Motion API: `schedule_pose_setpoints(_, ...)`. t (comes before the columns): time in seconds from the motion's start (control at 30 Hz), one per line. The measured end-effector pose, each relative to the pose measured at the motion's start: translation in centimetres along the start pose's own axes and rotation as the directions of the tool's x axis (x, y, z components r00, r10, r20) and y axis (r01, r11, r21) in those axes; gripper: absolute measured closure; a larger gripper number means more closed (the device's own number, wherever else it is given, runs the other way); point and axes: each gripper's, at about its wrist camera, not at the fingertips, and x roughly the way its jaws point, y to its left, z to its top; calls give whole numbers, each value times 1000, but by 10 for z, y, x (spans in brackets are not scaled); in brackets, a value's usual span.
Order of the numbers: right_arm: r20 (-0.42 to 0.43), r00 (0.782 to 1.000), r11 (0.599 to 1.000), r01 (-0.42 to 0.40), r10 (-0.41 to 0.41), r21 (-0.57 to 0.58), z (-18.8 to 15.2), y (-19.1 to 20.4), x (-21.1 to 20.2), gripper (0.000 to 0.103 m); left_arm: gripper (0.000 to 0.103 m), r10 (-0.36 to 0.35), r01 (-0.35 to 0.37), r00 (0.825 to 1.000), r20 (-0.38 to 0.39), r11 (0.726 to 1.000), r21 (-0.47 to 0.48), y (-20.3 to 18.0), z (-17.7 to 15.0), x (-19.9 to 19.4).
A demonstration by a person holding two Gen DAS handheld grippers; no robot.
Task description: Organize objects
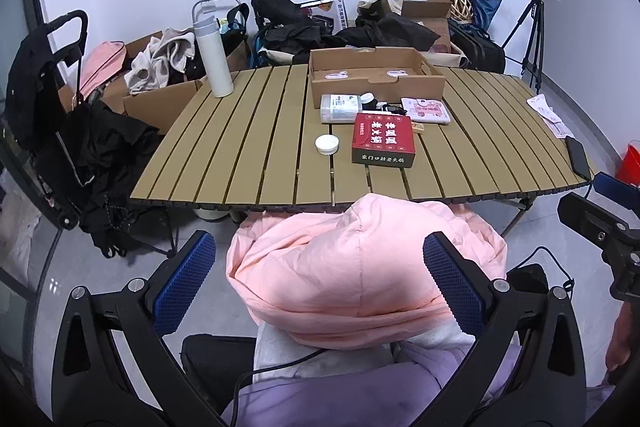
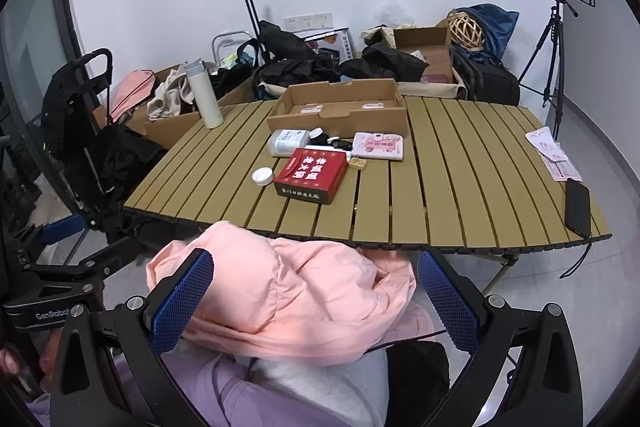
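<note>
Though elsewhere unseen, red bucket (image 1: 629, 163).

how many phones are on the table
1: a black phone lies flat at the table's right near corner, a cable trailing off the edge by it. Others may hide in the clutter by the cardboard tray.
</note>
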Motion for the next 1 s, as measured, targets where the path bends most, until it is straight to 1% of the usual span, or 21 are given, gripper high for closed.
schedule_pose_setpoints(0.13, 5, 1000, 1000, 15, -15, 3, 0, -1, -2, 0, 0, -4, 4, 1000, 13, 1000, 9, 0, 1, -3)
schedule_pose_setpoints(0.37, 11, 1000, 1000, 27, -27, -9, 0, 2, -5, 0, 0, -2, 2, 1000, 7, 1000, -1, 1, 0, -2)
schedule_pose_setpoints(1.0, 9, 1000, 999, 26, -26, -21, 1, 4, -4, 0, 0, -2, 2, 1000, -11, 1000, -6, 2, -1, 0)
